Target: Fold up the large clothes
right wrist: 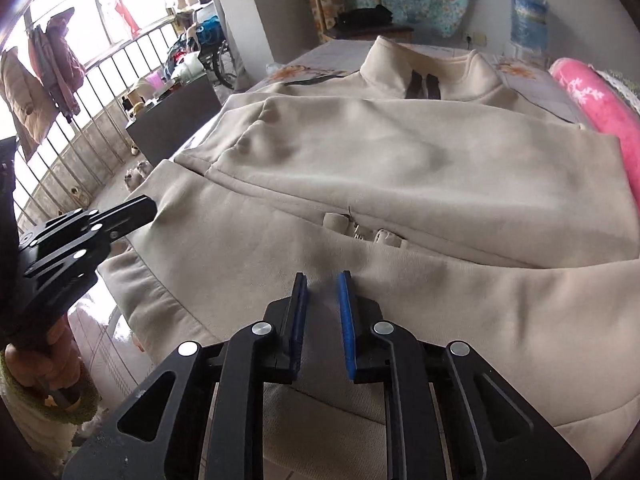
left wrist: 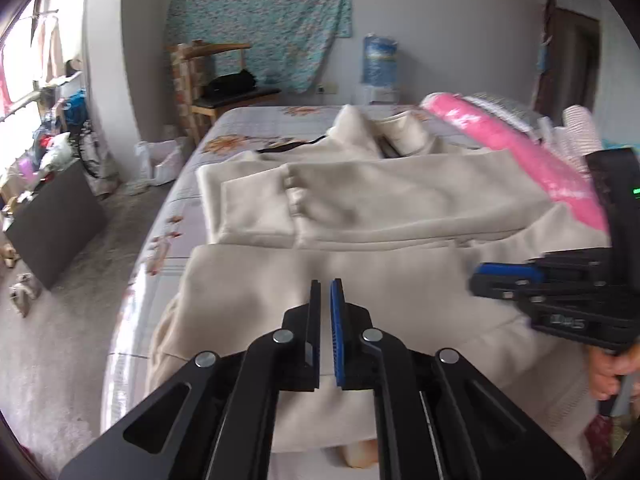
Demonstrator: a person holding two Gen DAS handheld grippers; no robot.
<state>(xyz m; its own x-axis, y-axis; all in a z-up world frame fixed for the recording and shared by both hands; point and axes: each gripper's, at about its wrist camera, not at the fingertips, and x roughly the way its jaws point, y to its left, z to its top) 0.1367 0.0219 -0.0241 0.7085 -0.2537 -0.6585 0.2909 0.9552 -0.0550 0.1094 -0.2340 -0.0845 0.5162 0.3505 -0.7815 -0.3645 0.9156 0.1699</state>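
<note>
A bed point(left wrist: 240, 120) with a pale floral sheet fills most of both views. Spread across the bed lies a large cream jacket point(right wrist: 400, 152), collar toward the far end, both sleeves folded in across the chest, hem hanging over the bed's near edge. A rolled pink blanket point(left wrist: 500, 136) lies on the bed along the jacket's right side, touching the shoulder area. Beyond the far end of the bed, a patterned blue cloth point(left wrist: 260, 20) hangs on the wall, with a wooden chair point(left wrist: 216, 80) below it. To the left of the bed stands a dark board point(left wrist: 56, 220) on the floor.

The left claw point(left wrist: 325, 288) hovers over the jacket's lower part near the hem, its fingers almost together with only a thin slit between them and no cloth in the slit. The right claw point(right wrist: 323, 280) sits over the jacket's hem further right, fingers a little apart, holding nothing. A hand point(right wrist: 44, 360) grips the left claw's handle.
</note>
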